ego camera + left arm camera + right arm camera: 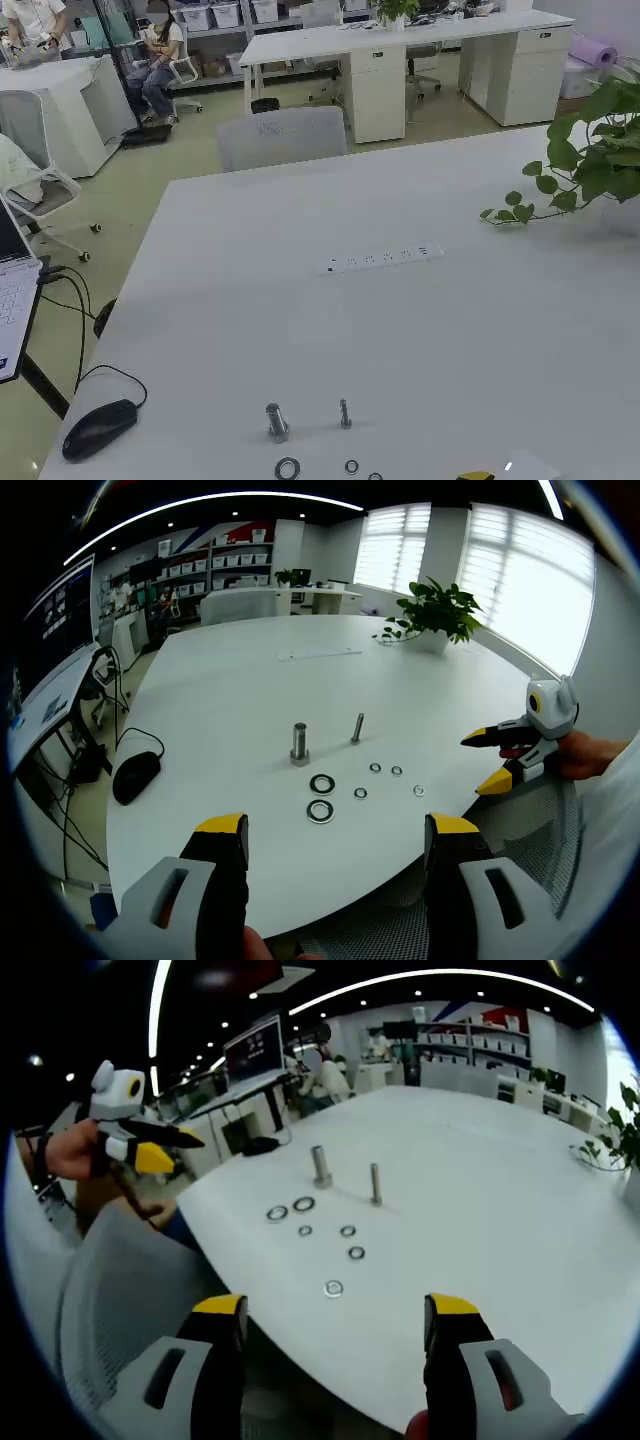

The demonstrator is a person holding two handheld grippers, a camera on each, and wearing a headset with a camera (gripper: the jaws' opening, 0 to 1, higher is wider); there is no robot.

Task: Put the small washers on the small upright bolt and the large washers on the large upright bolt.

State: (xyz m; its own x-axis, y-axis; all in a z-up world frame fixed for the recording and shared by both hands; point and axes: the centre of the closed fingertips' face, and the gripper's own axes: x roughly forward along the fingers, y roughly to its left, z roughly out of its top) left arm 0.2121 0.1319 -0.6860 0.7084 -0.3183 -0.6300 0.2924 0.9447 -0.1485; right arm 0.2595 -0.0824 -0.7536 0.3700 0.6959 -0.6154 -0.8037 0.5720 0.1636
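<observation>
Jaws of the left gripper [335,825] and right gripper [335,1305] stand wide and empty near the table's [230,670] front edge. Beyond them, loose washers [321,783] lie flat just before the large bolt [299,744] and small bolt [357,728], both upright.

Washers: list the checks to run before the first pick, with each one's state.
1. Standing upright, large bolt and small bolt: ok.
2. Both bolts bare: ok.
3. Lying flat and unstacked, two large washers and four small washers: ok.
4. Open and empty, left gripper: ok.
5. Open and empty, right gripper: ok.
6. A gripper over a washer: not ok, both are held short of them, near the table edge.
</observation>
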